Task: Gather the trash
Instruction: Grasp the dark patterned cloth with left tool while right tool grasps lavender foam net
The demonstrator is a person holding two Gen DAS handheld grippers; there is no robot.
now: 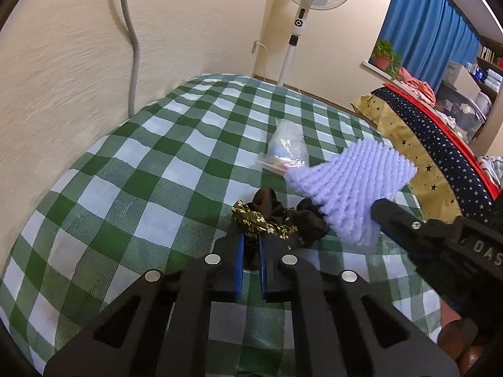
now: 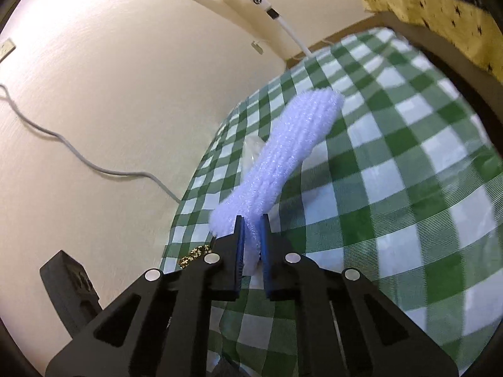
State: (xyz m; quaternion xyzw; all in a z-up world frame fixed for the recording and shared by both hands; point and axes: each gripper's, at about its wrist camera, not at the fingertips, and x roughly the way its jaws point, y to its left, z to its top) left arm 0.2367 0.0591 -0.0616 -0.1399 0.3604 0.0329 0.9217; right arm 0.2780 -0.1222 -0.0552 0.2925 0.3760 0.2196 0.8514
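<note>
While clenched on the dark floral cloth (image 1: 276, 220), left claw (image 1: 250, 251) sits nearer the clear plastic bag (image 1: 287, 149), straight ahead on the bed (image 1: 157, 163); right claw (image 2: 252, 229) grips the lilac knit cloth (image 2: 283, 150), overhanging that bag's right edge.

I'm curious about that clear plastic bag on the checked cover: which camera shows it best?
The left wrist view: the clear plastic bag lies in plain sight on the checked cover, only its near corner behind the fluffy lilac cloth. The right wrist view shows only a pale sliver of it behind that cloth.
</note>
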